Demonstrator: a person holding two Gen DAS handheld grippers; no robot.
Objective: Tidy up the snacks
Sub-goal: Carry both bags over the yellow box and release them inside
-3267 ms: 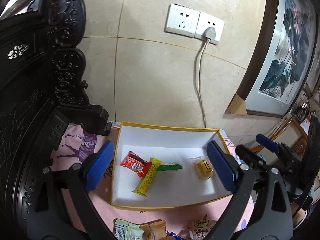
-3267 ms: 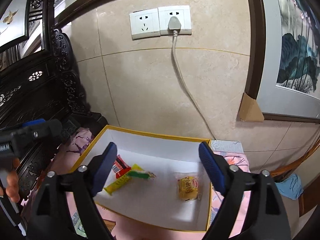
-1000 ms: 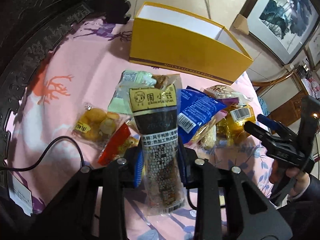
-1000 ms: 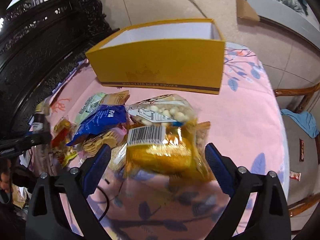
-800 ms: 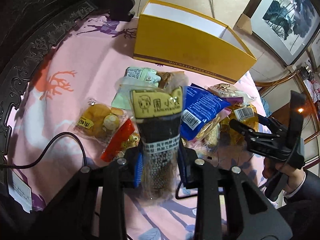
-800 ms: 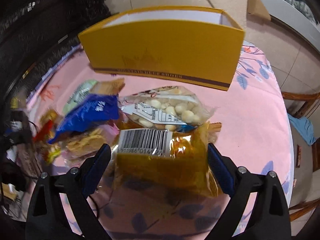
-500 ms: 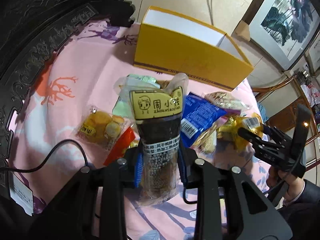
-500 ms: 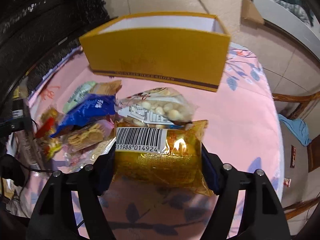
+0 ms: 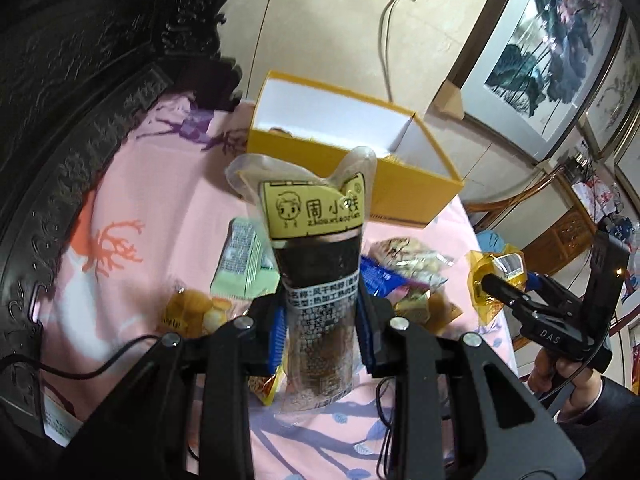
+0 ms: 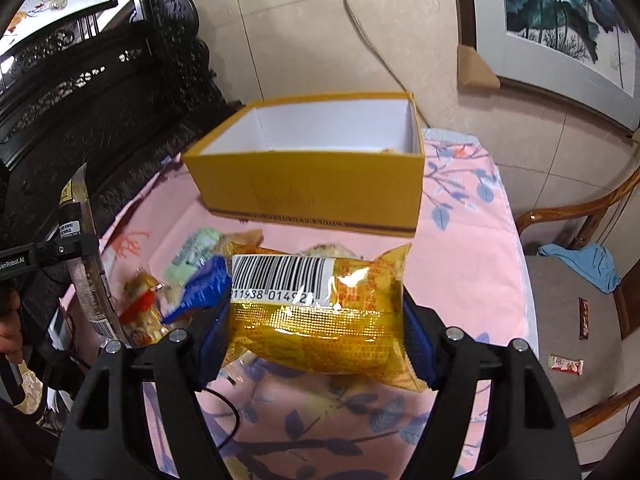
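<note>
Left gripper (image 9: 320, 328) clamped on a tall dark snack pouch (image 9: 316, 264) held upright above the pile, right gripper (image 10: 316, 328) clamped on a golden packet (image 10: 320, 308) lifted clear, yellow box (image 10: 312, 180) open at the worktop's (image 10: 460, 280) far edge by the wall, loose snacks (image 10: 192, 276) heaped near the middle

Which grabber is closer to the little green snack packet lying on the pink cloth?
Left. The left gripper, shut on the dark packet, hangs just right of the green packet. The right gripper, clamping the gold packet, sits further right, beyond the blue packet.
</note>
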